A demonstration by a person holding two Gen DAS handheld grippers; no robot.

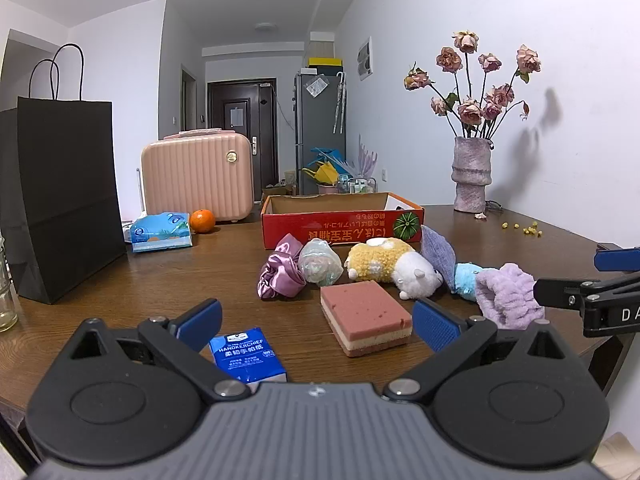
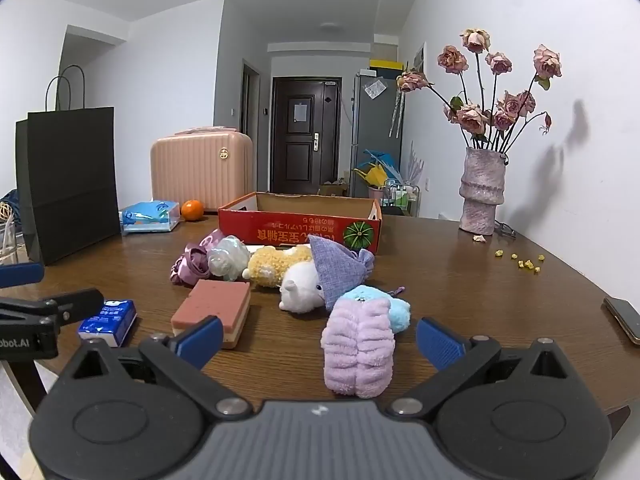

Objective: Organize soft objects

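The left gripper (image 1: pixel 316 322) had its two blue-padded fingers (image 1: pixel 200 318) spread wide, holding nothing; between them on the brown wooden table (image 1: pixel 160 280) lay a pink-and-cream layered sponge block (image 1: pixel 364 316) and a small blue handkerchief tissue packet (image 1: pixel 248 354), neither clearly touched. The packet's near end was cut off behind the gripper body. The right gripper (image 2: pixel 320 340) was likewise wide open and empty, its fingers (image 2: pixel 440 342) flanking a lilac ribbed plush headband (image 2: pixel 358 346) whose lower edge was hidden by the gripper body; whether a finger touched it could not be told.

Behind the headband sat a light blue fluffy toy (image 2: pixel 398 310), mostly covered, and a purple-grey linen drawstring pouch (image 2: pixel 340 270) that lay over a yellow-and-white plush animal (image 2: pixel 288 276). Further left were one pale iridescent bundle (image 2: pixel 228 258), hard to identify, and one mauve satin scrunchie (image 2: pixel 192 266). All these soft things lay in one cluster just in front of a single red cardboard tray box (image 2: pixel 300 228) with a pumpkin print; its inside was not visible.

Beyond were one black paper bag (image 1: pixel 60 200), one pink ribbed suitcase (image 1: pixel 198 174), one orange (image 1: pixel 202 220), one blue tissue pack (image 1: pixel 160 232), and one mottled purple vase of dried roses (image 2: pixel 482 192). Yellow crumbs (image 2: pixel 520 262) dotted the table, too small to make out. A dark phone (image 2: pixel 624 318) was cut off at the right edge
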